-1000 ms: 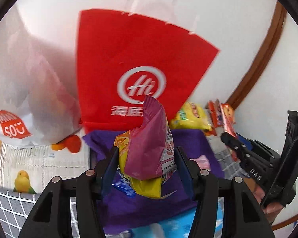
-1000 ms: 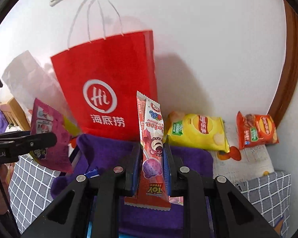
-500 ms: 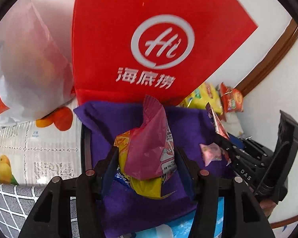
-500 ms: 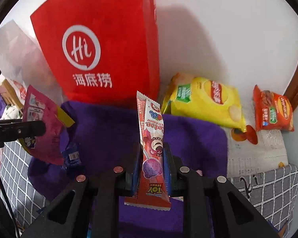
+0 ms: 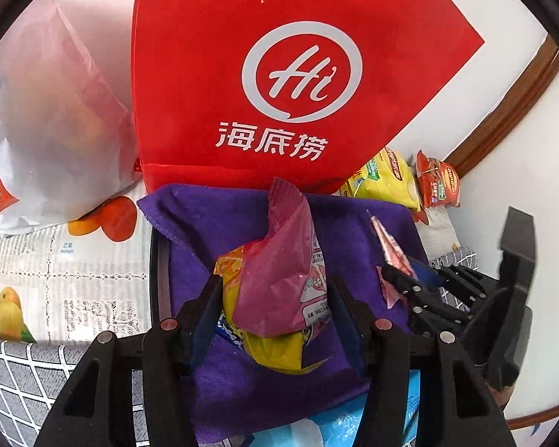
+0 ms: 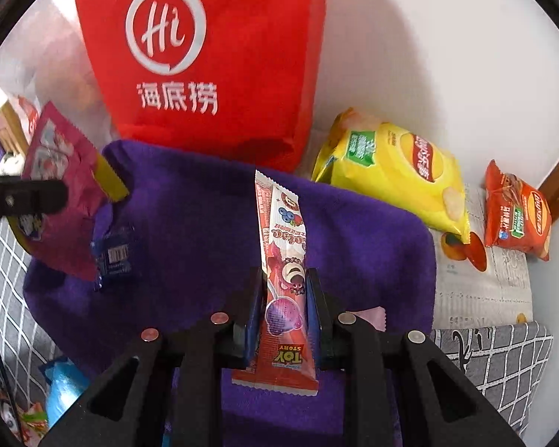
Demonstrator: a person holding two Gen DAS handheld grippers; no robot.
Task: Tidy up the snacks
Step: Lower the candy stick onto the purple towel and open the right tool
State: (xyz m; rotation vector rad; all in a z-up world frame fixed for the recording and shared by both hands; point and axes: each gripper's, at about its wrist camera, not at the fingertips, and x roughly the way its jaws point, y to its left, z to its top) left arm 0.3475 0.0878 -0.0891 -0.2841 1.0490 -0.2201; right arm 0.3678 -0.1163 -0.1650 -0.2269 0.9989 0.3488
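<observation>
You are holding one snack in each claw above the purple cloth, ready to set them down.

Your left claw (image 5: 275, 309) is gripping a crumpled magenta packet (image 5: 283, 260), with a yellow wrapper (image 5: 275, 346) caught in the same bite, so its jaws are standing fairly wide around that bulk. Your right claw (image 6: 283, 298) is pinching the slim Toy Story candy stick (image 6: 283, 272) nearly shut, low on its length, so the wrapper is standing upright and clear of the purple cloth (image 6: 205, 216). The cloth, draped over something I cannot make out, looks like the sorting spot. A small blue packet (image 6: 113, 257) is lying on it beside the left claw. The red tote bag (image 6: 212, 48) is standing behind, with the yellow chip bag (image 6: 395, 171) and orange chip bag (image 6: 514, 212) resting on the table (image 6: 480, 287) to the right.
</observation>
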